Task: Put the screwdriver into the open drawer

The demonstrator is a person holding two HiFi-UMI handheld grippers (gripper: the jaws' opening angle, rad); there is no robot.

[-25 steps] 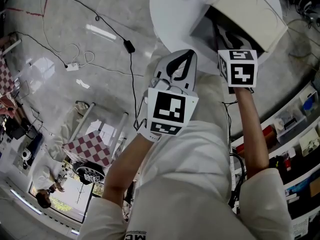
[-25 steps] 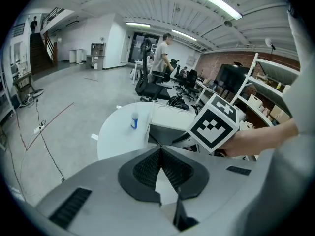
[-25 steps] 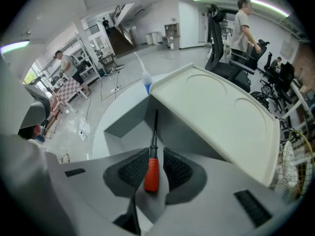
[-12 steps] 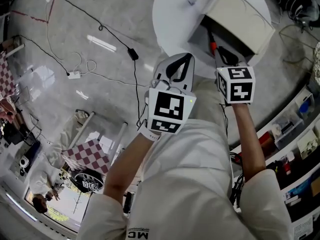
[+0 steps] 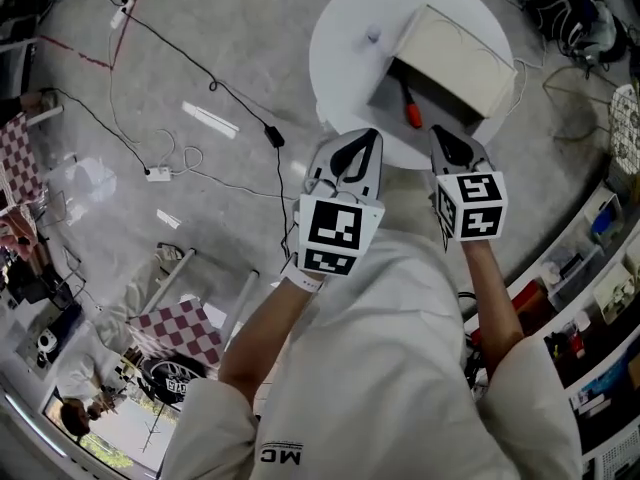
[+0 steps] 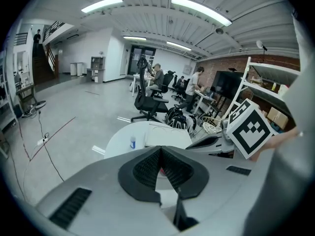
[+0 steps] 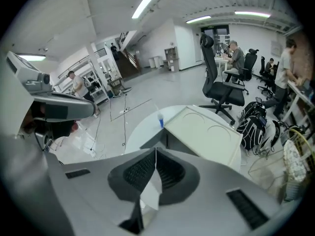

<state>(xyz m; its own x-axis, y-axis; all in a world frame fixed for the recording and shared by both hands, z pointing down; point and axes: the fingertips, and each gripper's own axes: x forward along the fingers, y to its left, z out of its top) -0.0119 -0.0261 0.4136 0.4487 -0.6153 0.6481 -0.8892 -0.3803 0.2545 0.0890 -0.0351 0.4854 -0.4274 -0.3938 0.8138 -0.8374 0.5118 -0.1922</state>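
Already in open drawer (image 5: 384, 95), screwdriver (image 5: 409, 110), orange handle toward person (image 5: 380, 368), shaft away; left gripper (image 5: 368, 140), right gripper (image 5: 441, 140): jaws closed, empty.

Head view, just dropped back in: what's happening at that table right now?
A person holds a gripper in each hand at the near edge of the round white table. The left gripper and right gripper are both shut and empty. The red-handled screwdriver already lies in the open drawer of the cream box on the table, so the task looks done.
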